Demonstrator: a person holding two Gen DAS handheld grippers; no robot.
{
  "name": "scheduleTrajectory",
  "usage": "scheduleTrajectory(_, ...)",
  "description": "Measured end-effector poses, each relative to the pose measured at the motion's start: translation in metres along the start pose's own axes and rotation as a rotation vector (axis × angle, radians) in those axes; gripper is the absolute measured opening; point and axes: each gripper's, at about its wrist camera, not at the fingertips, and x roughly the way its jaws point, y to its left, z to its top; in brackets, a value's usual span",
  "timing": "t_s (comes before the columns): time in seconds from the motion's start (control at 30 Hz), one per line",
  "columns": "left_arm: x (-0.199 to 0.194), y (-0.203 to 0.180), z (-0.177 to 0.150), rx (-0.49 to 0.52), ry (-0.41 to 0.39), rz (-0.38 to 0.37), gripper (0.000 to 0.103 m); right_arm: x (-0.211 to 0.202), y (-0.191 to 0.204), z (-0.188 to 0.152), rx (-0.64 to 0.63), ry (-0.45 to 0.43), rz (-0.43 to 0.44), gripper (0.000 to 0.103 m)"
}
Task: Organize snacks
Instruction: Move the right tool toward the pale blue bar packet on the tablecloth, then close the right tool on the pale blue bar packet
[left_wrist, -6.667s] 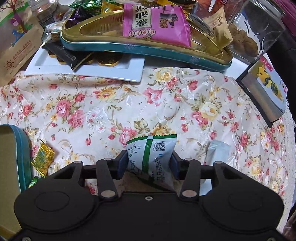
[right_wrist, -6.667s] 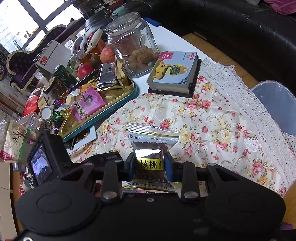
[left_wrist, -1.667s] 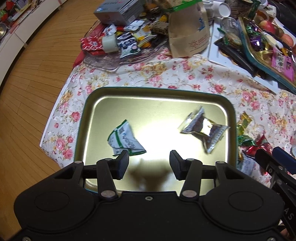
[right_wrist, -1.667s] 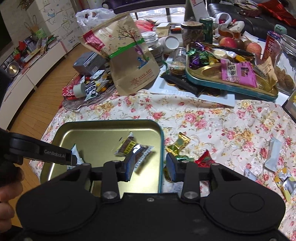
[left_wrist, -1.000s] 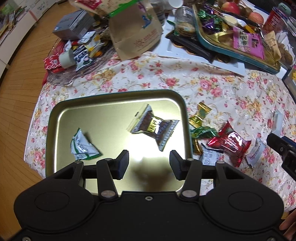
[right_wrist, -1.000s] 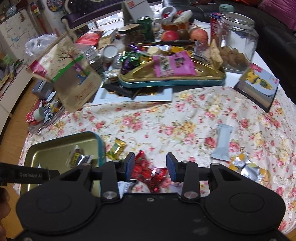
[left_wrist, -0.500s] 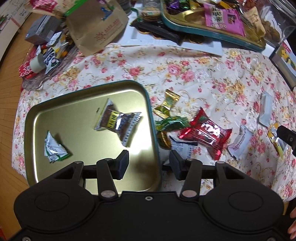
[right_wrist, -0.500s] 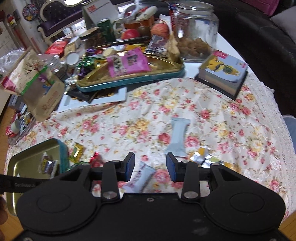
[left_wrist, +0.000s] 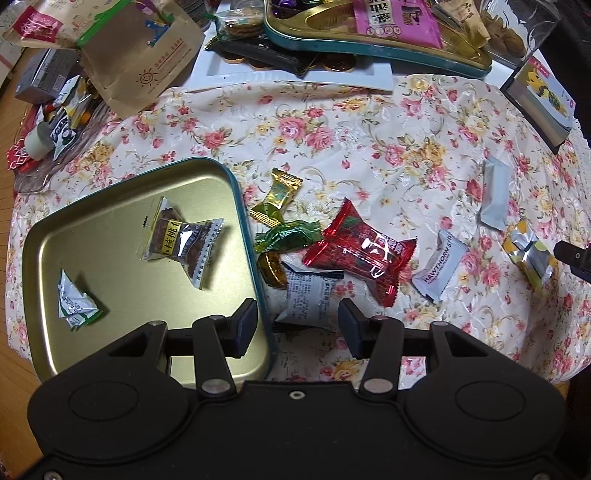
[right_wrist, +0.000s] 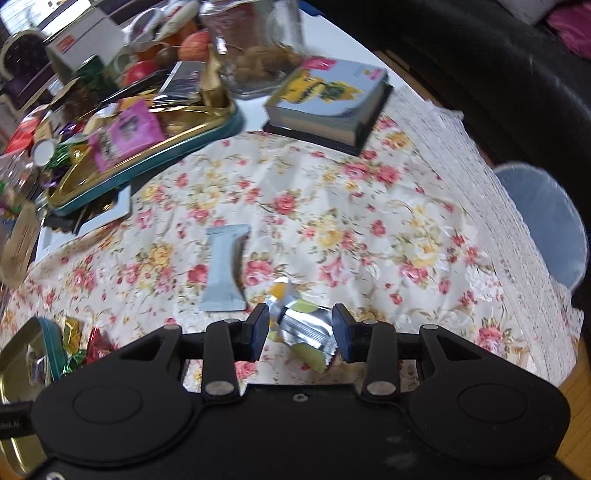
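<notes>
Two claws hang over the desk, and neither has hold of anything. The left claw (left_wrist: 297, 326) points down with its jaws spread wide; one finger sits over the right rim of the gold tin tray (left_wrist: 110, 347), the other over the floral cloth (left_wrist: 332, 110), and a white printed packet (left_wrist: 308, 301) lies on the cloth in the gap, clear of both pads. The right claw (right_wrist: 300, 332) is parted about halfway, its jaws set either side of a silver wrapper with yellow-green patches (right_wrist: 306, 328) that lies flat on the cloth; a gap shows on each side of it, so the pads do not press on it.

Inside the tray lie a clear-wrapped dark bar with a yellow label (left_wrist: 181, 243) and a small white-and-green sachet (left_wrist: 75, 304). Just right of the tray sits a loose heap: a gold candy (left_wrist: 279, 199), a green foil candy (left_wrist: 288, 236), a red shiny packet (left_wrist: 360, 251) and a pale pack marked HAWTHORN (left_wrist: 439, 269). Further right lies a long grey-blue stick pack (left_wrist: 495, 194), also seen beside the right claw (right_wrist: 225, 269). At the far edge of the desk stand a larger snack-filled tray (left_wrist: 369, 48), a brown paper bag (left_wrist: 140, 62) and a boxed card set (right_wrist: 328, 107).
</notes>
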Motion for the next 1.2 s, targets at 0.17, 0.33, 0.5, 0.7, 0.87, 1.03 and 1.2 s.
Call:
scheduleTrajectory(0.17,-0.001,-0.001,0.001,-0.004,0.005,-0.01,0.056,0.015,-0.013,0.002,0.075,0.053,-0.005,0.04)
scheduleTrajectory(0.33,-0.002,0.001,0.0,-0.012,0.005,-0.013,0.056,0.015,-0.006,0.001,0.068,0.011,-0.002,0.04)
scheduleTrajectory(0.5,-0.007,0.004,0.0,-0.028,0.0,-0.03,0.056,0.012,0.009,0.008,0.087,-0.06,0.048,0.04)
scheduleTrajectory(0.7,-0.017,0.013,0.0,-0.062,-0.014,-0.061,0.056,0.019,0.04,0.017,0.052,-0.118,0.072,0.04)
scheduleTrajectory(0.87,-0.027,0.025,-0.001,-0.092,-0.029,-0.095,0.056,0.038,0.062,0.017,0.034,-0.106,0.049,0.04)
scheduleTrajectory(1.03,-0.035,0.038,-0.003,-0.12,-0.053,-0.101,0.056,0.059,0.076,0.012,0.015,-0.086,0.002,0.04)
scheduleTrajectory(1.2,-0.037,0.05,-0.004,-0.15,-0.055,-0.1,0.056,0.075,0.084,0.011,-0.001,-0.081,-0.039,0.04)
